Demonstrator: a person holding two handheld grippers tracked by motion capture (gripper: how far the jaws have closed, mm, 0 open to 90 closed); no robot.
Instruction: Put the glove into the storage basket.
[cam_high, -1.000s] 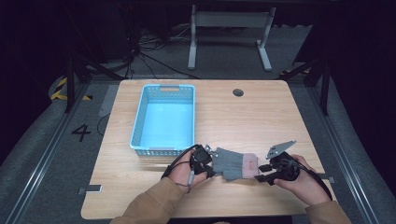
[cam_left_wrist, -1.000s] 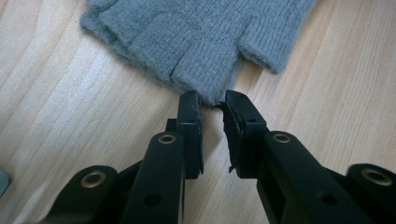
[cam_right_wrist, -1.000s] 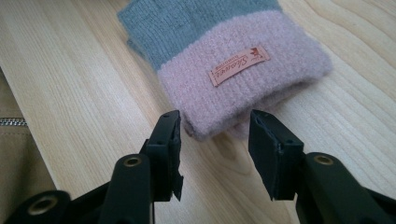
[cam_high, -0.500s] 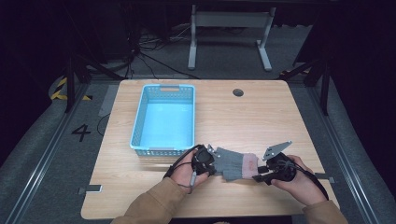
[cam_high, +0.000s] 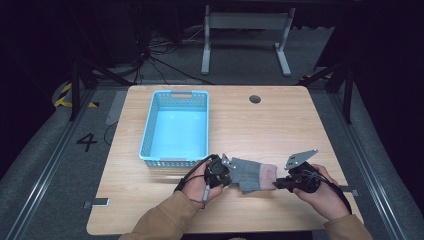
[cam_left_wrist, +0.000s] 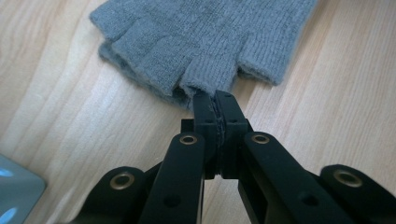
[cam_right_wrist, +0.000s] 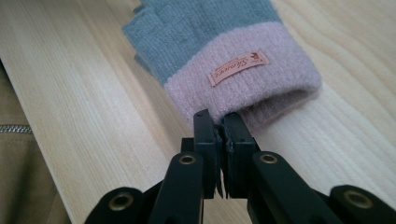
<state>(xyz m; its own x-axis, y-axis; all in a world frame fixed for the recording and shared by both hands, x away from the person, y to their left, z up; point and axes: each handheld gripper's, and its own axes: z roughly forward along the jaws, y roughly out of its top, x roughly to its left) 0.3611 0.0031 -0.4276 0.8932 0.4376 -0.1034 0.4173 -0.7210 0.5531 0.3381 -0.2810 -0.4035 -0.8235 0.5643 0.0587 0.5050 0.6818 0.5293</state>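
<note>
High view has the fingerless glove (cam_high: 252, 175) flat on the table (cam_high: 300, 125), beside the blue basket (cam_high: 175, 127). Left gripper (cam_left_wrist: 215, 100) pinches a finger tip, right gripper (cam_right_wrist: 219, 122) pinches the pink cuff (cam_right_wrist: 243, 79). Both bites look thin, so a tug could probably slip one free.

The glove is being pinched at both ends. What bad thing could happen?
The left gripper nips just the tip of one finger stub of the glove, so it might slip free. The right gripper holds only the pink cuff edge; pulling apart could stretch the knit.
</note>
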